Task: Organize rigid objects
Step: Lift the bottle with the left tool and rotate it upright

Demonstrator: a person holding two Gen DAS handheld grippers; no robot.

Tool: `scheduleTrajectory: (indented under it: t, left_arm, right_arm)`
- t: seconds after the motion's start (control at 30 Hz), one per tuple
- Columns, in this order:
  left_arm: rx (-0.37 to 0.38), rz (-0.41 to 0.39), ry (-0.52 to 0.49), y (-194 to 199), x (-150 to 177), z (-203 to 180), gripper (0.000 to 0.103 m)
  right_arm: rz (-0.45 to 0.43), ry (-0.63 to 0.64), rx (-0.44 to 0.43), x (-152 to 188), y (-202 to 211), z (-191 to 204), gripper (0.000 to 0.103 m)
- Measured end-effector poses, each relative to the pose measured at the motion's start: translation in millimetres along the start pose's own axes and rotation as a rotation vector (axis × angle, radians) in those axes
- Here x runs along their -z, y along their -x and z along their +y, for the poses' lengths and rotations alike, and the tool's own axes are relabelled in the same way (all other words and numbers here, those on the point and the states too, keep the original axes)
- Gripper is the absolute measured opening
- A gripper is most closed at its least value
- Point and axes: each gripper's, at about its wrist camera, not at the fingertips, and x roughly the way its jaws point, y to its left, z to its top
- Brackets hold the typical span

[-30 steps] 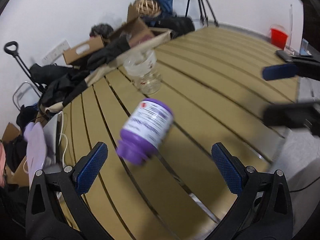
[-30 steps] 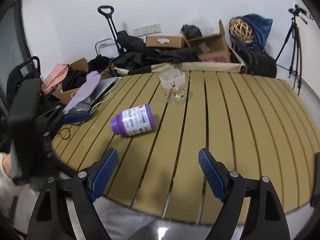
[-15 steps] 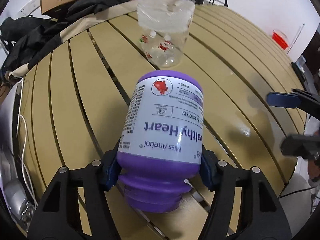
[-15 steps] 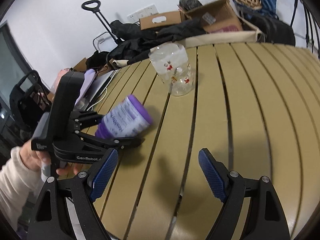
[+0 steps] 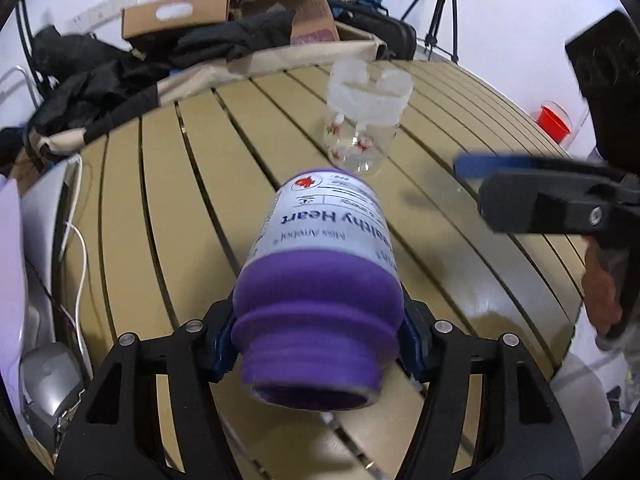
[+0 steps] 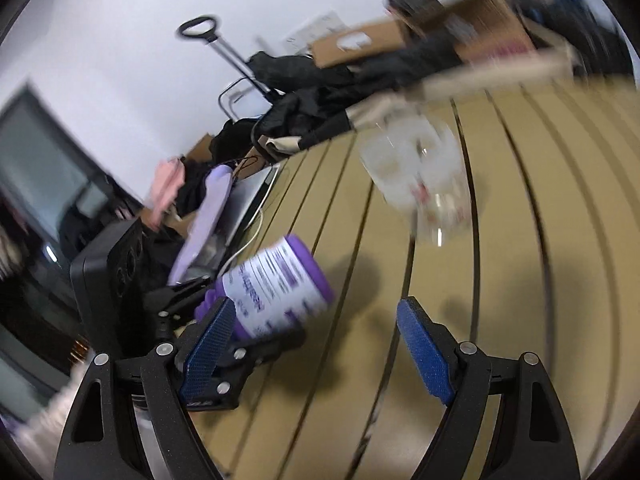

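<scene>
Left wrist view: left gripper (image 5: 318,344) jaws clamped on purple bottle (image 5: 320,280); right gripper (image 6: 316,354) jaws wide apart.

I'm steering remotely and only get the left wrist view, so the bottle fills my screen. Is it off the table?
Observer: Yes. In the right wrist view the purple bottle hangs tilted above the slatted table, clamped in the left gripper.
Operator: And the right gripper?
Observer: The right gripper is open, holding nothing.
Operator: Anything ahead of it?
Observer: The clear glass jar, blurred, stands beyond it on the table.
</scene>
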Motion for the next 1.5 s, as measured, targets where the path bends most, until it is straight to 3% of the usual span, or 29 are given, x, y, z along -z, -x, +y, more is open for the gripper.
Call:
scheduleTrajectory:
  t: [0.13,0.23,0.3,0.37,0.4,0.5,0.53,0.63,0.67,0.7,0.87,0.93,1.07,1.17,1.23,1.37,1.4,1.5]
  left_arm:
    - [0.047,0.005,-0.011,2,3,12,0.058]
    - [0.15,0.027,0.046,-1,12,22,0.057]
    - [0.162,0.046,0.046,-5,16,28,0.053]
    - [0.118,0.069,0.065,-10,22,36,0.055]
    - [0.087,0.075,0.085,-11,24,43,0.059]
    - [0.033,0.022,0.139,4,29,57,0.091]
    - [0.016,-0.006,0.177,11,31,62,0.091]
    - [0.024,-0.112,0.274,28,33,76,0.086]
    - [0.026,-0.136,0.29,30,32,81,0.08]
    - [0.028,-0.142,0.297,29,32,82,0.067]
    - [0.046,-0.177,0.314,21,26,89,0.066]
    - [0.017,-0.178,0.29,18,21,85,0.066]
    - [-0.016,-0.17,0.196,15,21,65,0.066]
    - [-0.031,-0.16,0.157,11,28,58,0.066]
    - [-0.021,-0.159,0.167,11,34,61,0.066]
    - [-0.008,-0.169,0.217,13,39,72,0.067]
    - [-0.013,-0.17,0.231,13,38,76,0.066]
    - [-0.014,-0.183,0.264,9,30,83,0.065]
  right_arm:
    - [0.032,0.102,0.031,-13,-20,22,0.087]
    - [0.065,0.114,0.038,-14,-40,25,0.083]
    - [0.071,0.127,0.042,-15,-52,26,0.083]
    - [0.067,0.142,0.028,-19,-58,28,0.083]
    - [0.075,0.159,0.043,-20,-61,30,0.083]
    - [0.112,0.233,0.101,-18,-71,41,0.083]
    - [0.12,0.247,0.104,-17,-75,44,0.083]
    - [0.12,0.265,0.096,-21,-89,53,0.083]
    - [0.122,0.269,0.088,-23,-95,56,0.083]
    - [0.125,0.263,0.08,-26,-100,58,0.083]
    - [0.164,0.136,0.001,-27,-107,44,0.083]
    - [0.145,0.113,-0.014,-24,-94,38,0.083]
    - [0.074,0.096,-0.118,-26,-62,38,0.083]
    - [0.108,0.146,-0.188,-27,-66,59,0.083]
    - [0.163,0.203,-0.19,-24,-79,76,0.083]
    - [0.264,0.285,-0.106,-13,-115,96,0.083]
    - [0.267,0.276,-0.109,-13,-119,95,0.074]
    - [0.233,0.255,-0.096,-19,-122,89,0.068]
